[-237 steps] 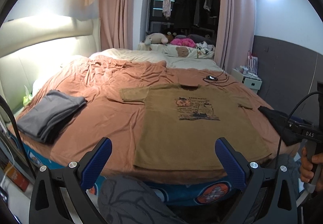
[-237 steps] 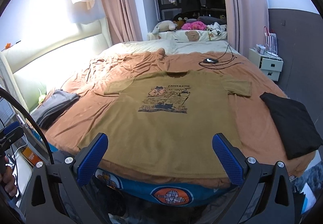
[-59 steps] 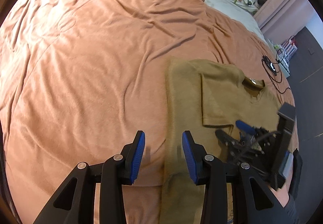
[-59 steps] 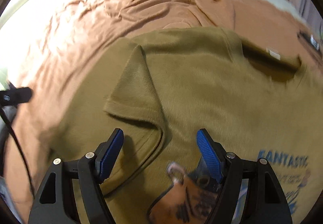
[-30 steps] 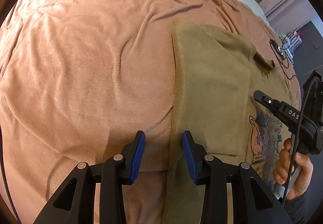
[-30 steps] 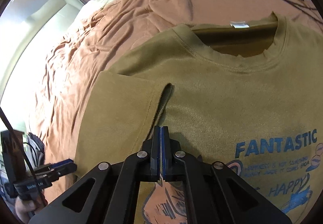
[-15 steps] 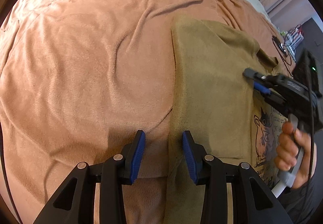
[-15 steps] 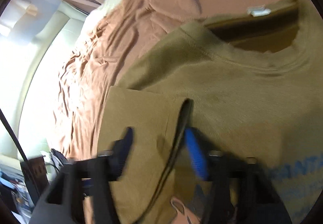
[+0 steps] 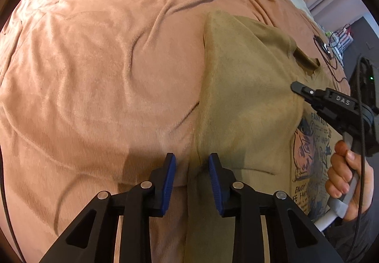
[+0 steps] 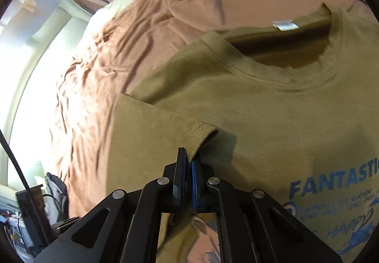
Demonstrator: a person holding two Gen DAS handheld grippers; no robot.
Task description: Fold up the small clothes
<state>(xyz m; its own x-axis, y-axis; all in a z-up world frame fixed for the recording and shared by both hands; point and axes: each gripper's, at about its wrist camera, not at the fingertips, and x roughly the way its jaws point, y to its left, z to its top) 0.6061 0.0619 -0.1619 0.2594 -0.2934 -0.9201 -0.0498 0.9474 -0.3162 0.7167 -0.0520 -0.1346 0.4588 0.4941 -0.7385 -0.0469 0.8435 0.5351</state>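
Your olive T-shirt (image 9: 244, 97) lies on the bed's rust-coloured blanket (image 9: 106, 73), its near side folded over its chest; it is soft and limp, so take it by hems and folded edges. Your right hand-held gripper (image 10: 188, 174) has just closed on the sleeve hem (image 10: 201, 135), while the left hand-held gripper (image 9: 191, 173), jaws just closing, straddles the folded side edge without pressing it. The shirt's far sleeve and bottom hem are out of view.

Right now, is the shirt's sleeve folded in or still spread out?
Folded in: the sleeve lies across the T-shirt chest, its hem pinched in the right tongs.
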